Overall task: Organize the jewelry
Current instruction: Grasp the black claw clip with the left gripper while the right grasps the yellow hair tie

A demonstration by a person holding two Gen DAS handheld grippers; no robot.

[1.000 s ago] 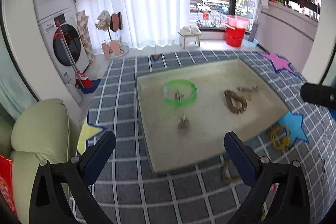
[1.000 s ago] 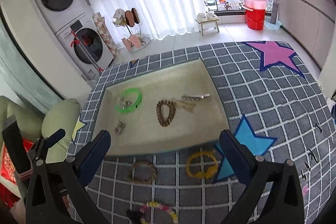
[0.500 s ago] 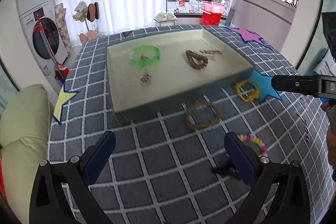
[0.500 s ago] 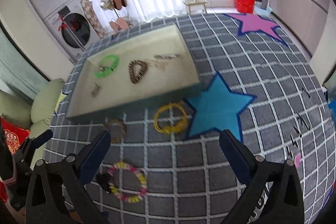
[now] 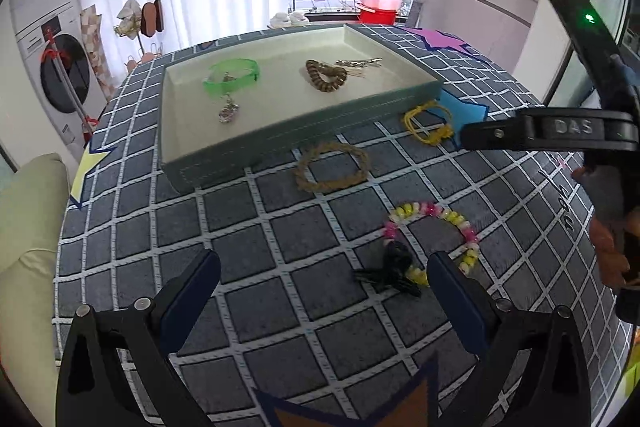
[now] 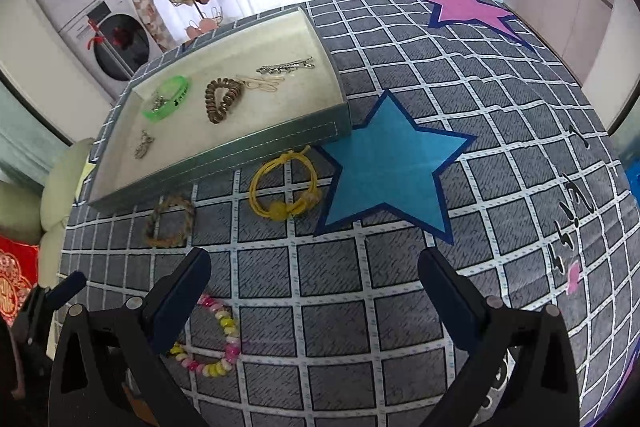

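We hold the left gripper [image 5: 324, 277] above the grey checked cloth [image 5: 260, 239], its jaws wide apart and holding nothing. The right gripper [image 6: 314, 269] hovers the same way, also spread and empty. On the cloth, outside the tray [image 6: 224, 151], lie three pieces: a pink and yellow bead bracelet [image 5: 434, 227] with a black tassel, near the left gripper's right finger; a brown braided bracelet [image 5: 332, 167] just beside the tray wall; and a yellow cord bracelet [image 6: 282, 187] near the blue star [image 6: 388, 163]. Inside the tray we see a green bangle [image 6: 168, 99], a brown coiled bracelet [image 6: 222, 99], a silver clip [image 6: 286, 66] and a small silver charm [image 6: 143, 143].
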